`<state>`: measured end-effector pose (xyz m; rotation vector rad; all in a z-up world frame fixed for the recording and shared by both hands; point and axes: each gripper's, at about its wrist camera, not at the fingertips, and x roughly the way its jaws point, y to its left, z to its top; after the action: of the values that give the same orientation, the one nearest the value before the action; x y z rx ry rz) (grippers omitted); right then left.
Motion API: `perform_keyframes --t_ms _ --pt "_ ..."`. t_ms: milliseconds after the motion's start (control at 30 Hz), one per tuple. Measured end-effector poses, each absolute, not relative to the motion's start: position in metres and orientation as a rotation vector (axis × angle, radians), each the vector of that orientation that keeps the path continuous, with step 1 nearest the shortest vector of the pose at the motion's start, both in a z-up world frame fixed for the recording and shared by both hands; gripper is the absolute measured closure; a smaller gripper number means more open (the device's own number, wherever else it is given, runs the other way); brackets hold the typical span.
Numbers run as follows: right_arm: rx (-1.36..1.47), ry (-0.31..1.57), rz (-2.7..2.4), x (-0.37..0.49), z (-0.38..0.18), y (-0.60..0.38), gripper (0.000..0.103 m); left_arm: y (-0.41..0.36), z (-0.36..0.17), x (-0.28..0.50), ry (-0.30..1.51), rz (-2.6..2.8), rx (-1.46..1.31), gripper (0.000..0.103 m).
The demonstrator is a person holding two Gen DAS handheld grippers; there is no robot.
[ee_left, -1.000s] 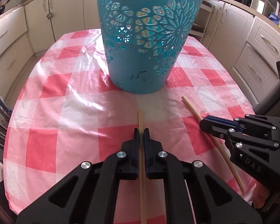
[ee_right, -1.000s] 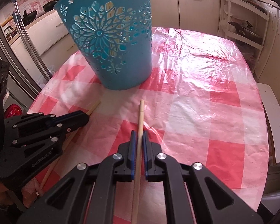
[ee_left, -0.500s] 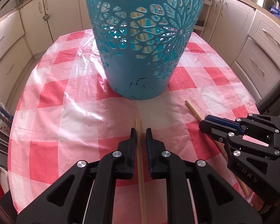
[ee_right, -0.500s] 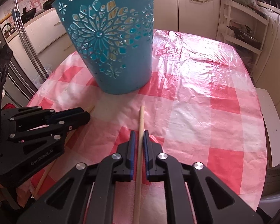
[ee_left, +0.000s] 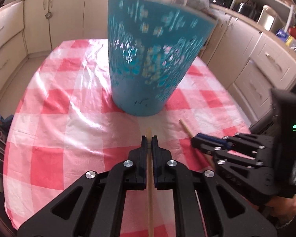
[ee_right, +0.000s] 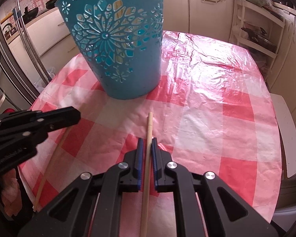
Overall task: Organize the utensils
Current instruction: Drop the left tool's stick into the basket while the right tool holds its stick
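Note:
A teal cut-out basket stands upright on the red-and-white checked tablecloth; it also shows in the right wrist view. My left gripper is shut on a wooden chopstick that points toward the basket base. My right gripper holds a second wooden chopstick between its jaws, with a slight gap at the blue pads. Each gripper shows in the other's view: the right gripper on the right, the left gripper on the left. Both chopsticks are near the cloth, short of the basket.
Cream kitchen cabinets surround the round table. A shelf rack stands at the back right. Metal rails stand beyond the table's left edge. Several pale sticks show through the basket's holes.
The left gripper has lifted and pulled back, so the basket looks farther and its rim shows, blurred by motion. The right gripper has risen slightly with its chopstick.

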<state>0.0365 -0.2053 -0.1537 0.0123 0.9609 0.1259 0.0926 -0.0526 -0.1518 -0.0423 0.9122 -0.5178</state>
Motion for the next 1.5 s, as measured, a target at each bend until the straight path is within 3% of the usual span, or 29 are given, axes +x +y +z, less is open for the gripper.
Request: perform_keyframes --t_ms 400,833,1067,1500 --pt "-0.021 0.945 0.127 0.033 -0.154 -0.198 0.088 -0.024 -0.034 0.073 0.584 -0.612 -0.211 0.098" --pt "-0.025 0.925 0.141 0.032 -0.156 -0.197 0.083 -0.037 0.047 0.132 0.216 -0.394 -0.307 0.098" --pt "-0.055 0.921 0.144 0.032 -0.156 -0.191 0.076 -0.056 0.056 0.160 0.124 -0.317 -0.269 0.098" --pt "-0.058 0.920 0.151 0.032 -0.157 -0.191 0.073 -0.075 -0.015 0.173 0.255 -0.309 -0.150 0.098"
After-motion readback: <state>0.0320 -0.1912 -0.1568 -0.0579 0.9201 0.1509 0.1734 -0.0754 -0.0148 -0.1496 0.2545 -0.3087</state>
